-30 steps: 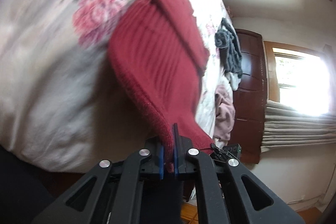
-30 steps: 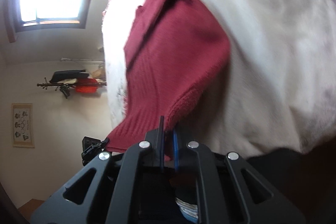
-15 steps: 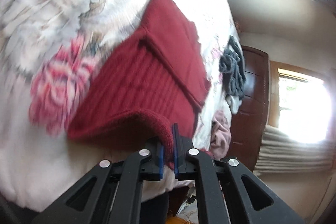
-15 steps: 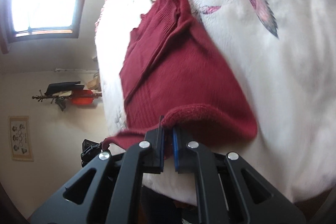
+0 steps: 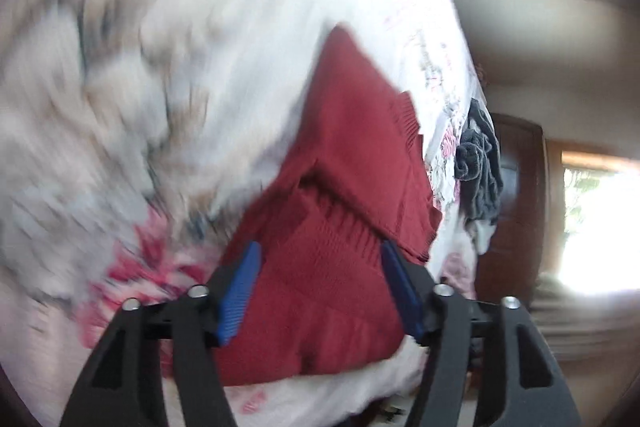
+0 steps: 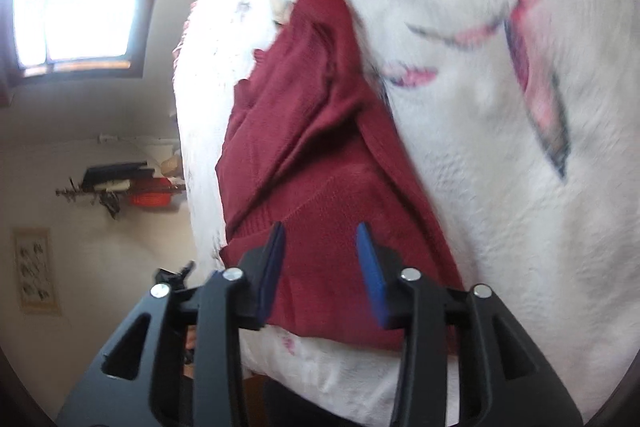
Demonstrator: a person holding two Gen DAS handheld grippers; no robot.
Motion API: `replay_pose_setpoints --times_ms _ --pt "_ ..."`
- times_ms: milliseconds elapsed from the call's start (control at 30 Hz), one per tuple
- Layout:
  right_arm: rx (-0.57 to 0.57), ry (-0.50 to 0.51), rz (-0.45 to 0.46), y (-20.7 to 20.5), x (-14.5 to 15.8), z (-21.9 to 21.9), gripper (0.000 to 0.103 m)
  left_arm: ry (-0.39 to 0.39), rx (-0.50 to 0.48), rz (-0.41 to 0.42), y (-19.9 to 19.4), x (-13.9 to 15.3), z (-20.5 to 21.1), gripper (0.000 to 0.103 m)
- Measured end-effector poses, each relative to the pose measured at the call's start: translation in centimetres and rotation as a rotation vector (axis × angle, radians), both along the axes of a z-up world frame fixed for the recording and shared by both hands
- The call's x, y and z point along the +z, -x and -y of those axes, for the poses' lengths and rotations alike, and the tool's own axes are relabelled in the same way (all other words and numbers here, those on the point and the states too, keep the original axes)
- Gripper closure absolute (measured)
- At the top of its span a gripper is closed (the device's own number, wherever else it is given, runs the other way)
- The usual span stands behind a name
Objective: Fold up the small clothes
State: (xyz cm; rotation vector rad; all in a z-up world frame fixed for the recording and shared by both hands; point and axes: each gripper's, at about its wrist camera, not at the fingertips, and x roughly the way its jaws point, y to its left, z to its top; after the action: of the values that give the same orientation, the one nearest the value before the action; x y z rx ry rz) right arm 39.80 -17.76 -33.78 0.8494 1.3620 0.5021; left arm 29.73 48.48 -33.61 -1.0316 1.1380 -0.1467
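The dark red knit sweater (image 5: 344, 227) lies folded on the white floral blanket (image 5: 200, 47) that covers the bed, close to the bed's near edge, with one layer doubled over another and a loose flap across the top. The left gripper (image 5: 320, 287) stands with its blue pads spread wide on either side of the fabric, holding nothing. The right gripper (image 6: 320, 267) is likewise released, its jaws parted above the near hem with the sweater (image 6: 320, 167) between and below them.

The main risk is that the fold does not hold. The knit looks thick and springy, and the upper layer sits uneven in the right wrist view, with creases running toward the far tip; left as it is, it may slide or spring back. A second risk lies in the position: the bundle lies near the bed's edge, and a brush from either gripper on its way out could drag the hem over the edge. The pads could also snag the ribbed knit if they close too low and pick up both layers, or the plush blanket (image 6: 500, 147) with it. Both views are blurred, so whether the pads touch the cloth cannot be told.

A dark garment heap (image 5: 480, 171) lies well apart, toward the far edge.
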Motion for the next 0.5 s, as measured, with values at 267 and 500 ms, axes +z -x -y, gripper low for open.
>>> replay_pose_setpoints --times_ms 267,500 --pt "0.155 0.294 0.128 1.7 -0.1 -2.3 0.063 -0.292 -0.269 -0.029 -0.3 -0.8 4.2 0.036" --pt "0.234 0.372 0.142 1.5 -2.0 -4.9 0.063 -0.358 -0.351 -0.047 -1.8 -2.4 6.1 0.036"
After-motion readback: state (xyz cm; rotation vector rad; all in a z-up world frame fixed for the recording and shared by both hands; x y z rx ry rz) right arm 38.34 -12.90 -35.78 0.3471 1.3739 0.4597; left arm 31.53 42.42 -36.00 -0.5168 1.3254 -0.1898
